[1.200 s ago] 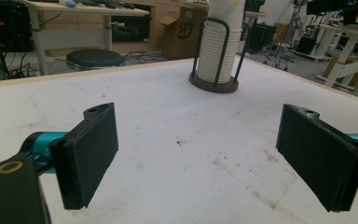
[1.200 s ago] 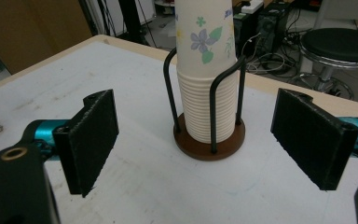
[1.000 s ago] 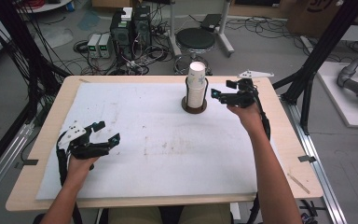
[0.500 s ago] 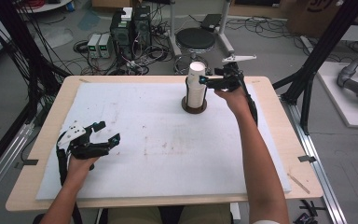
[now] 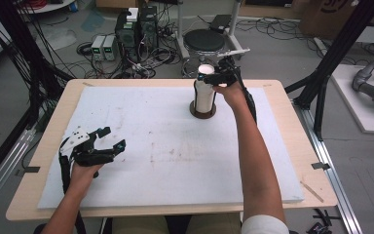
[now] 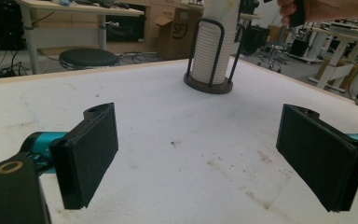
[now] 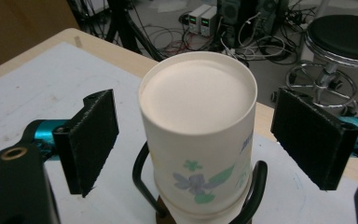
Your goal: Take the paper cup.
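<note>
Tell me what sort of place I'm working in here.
Most likely a robotics or electronics lab, not a home. Cables sprawl over the floor around power supply boxes, black rig struts frame the table, and a round stool stands behind the cup stack.

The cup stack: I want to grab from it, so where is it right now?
In the high view the cup stack stands in its black holder at the table's far edge, right of centre, with the open right gripper at its top.

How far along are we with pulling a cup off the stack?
Done: the right gripper is lined up, jaws open on either side of the top cup. In hand: nothing gripped yet. Left: close, lift it off the holder. The left gripper waits open over the table.
</note>
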Motion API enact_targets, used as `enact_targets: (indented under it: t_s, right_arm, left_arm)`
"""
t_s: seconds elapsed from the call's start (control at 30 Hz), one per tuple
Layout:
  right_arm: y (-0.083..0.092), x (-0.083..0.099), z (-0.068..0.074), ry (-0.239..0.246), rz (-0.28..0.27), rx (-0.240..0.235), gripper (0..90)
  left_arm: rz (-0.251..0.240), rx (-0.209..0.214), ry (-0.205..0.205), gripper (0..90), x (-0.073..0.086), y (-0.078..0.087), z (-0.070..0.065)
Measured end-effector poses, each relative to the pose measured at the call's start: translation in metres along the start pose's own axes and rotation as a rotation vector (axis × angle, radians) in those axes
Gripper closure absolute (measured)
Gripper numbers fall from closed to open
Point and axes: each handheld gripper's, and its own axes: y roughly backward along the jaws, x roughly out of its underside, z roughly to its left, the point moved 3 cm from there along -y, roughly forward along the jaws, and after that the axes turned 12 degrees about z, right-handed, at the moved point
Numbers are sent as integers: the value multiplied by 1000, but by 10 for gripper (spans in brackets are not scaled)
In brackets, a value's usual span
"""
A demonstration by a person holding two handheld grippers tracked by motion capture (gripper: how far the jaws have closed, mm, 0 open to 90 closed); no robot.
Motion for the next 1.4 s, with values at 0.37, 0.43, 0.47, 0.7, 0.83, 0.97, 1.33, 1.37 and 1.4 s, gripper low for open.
enact_targets:
  t_s: [0.37, 0.43, 0.47, 0.7, 0.83, 0.97, 1.33, 1.37, 1.4]
  right_arm:
    - [-10, -3, -2, 5, 1, 33, 255]
    - [-10, -3, -1, 8, -2, 34, 270]
    - [-9, -4, -1, 13, -6, 37, 290]
    - [-9, -5, 1, 40, -15, 46, 337]
    - [-8, -5, 1, 47, -17, 50, 344]
    - [-4, -6, 0, 40, -34, 42, 347]
    - [12, -16, 1, 58, -77, 47, 353]
    - [18, -19, 2, 61, -102, 45, 356]
    - [21, -19, 2, 57, -112, 47, 357]
  left_arm:
    - [-8, 3, 11, 127, 1, 1, 2]
    - [-11, 3, 13, 127, 1, 1, 2]
    - [-9, 4, 13, 127, 1, 1, 2]
    - [-9, 6, 13, 127, 1, 1, 2]
    - [-8, 6, 12, 127, 1, 1, 2]
    - [-9, 7, 12, 127, 1, 1, 2]
    - [-10, 9, 16, 127, 1, 0, 2]
    - [-9, 10, 15, 127, 1, 0, 2]
    - [-9, 12, 16, 127, 1, 0, 2]
